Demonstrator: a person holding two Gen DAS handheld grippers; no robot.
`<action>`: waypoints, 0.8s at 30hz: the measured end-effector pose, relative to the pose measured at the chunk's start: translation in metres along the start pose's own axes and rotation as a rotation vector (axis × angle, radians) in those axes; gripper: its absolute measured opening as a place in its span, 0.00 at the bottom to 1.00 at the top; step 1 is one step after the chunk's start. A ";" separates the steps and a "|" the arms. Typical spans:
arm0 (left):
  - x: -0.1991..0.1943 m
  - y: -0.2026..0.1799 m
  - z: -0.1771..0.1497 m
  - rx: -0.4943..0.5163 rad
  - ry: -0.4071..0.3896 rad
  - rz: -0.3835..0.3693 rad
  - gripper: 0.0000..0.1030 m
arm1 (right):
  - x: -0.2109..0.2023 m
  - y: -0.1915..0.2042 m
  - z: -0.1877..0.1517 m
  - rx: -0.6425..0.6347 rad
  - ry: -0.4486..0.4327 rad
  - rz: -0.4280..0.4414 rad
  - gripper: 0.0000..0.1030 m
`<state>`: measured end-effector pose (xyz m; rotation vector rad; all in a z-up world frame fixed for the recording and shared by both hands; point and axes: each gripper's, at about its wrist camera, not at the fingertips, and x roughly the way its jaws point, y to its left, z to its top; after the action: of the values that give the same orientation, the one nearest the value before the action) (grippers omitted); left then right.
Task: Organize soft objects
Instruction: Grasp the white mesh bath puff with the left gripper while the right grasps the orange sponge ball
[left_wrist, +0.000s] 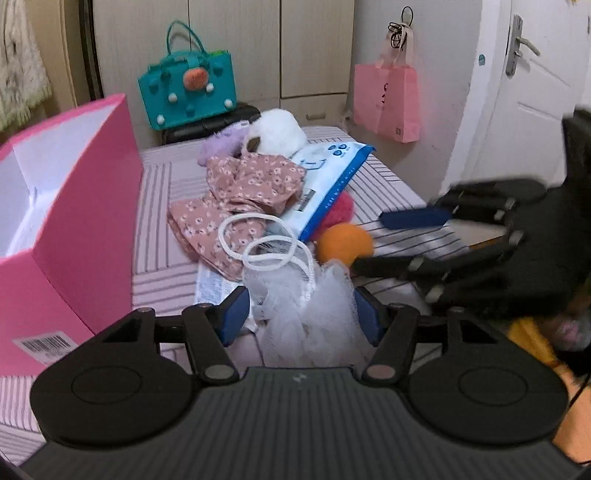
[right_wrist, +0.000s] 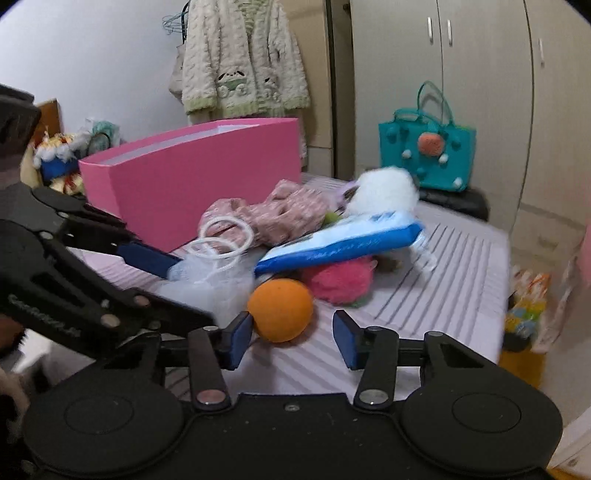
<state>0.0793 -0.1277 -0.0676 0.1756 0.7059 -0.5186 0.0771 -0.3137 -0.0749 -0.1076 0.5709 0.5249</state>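
White mesh puff (left_wrist: 314, 314) between left jaws; right jaws apart over striped bed (right_wrist: 443, 280).

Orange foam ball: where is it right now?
In the right wrist view the round orange foam ball lies on the striped bed, just ahead of the open right tool, beside the white mesh bath pouf and fuzzy pink ball.

White mesh pouf (left_wrist: 310, 314) netted, airy; pink box (left_wrist: 88, 221) matt card (wipes pack (left_wrist: 328, 184) glossy plastic).
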 end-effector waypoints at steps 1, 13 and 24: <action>0.001 0.000 -0.002 -0.005 -0.004 -0.003 0.59 | -0.003 -0.003 0.003 0.000 -0.010 -0.008 0.52; 0.003 -0.008 -0.001 0.009 -0.012 0.015 0.60 | 0.009 -0.020 0.005 0.154 0.037 0.106 0.50; -0.001 -0.012 0.000 0.007 0.006 -0.003 0.62 | -0.013 -0.030 0.005 0.314 0.042 0.045 0.36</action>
<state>0.0727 -0.1374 -0.0672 0.1825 0.7100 -0.5239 0.0854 -0.3445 -0.0649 0.1935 0.6911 0.4714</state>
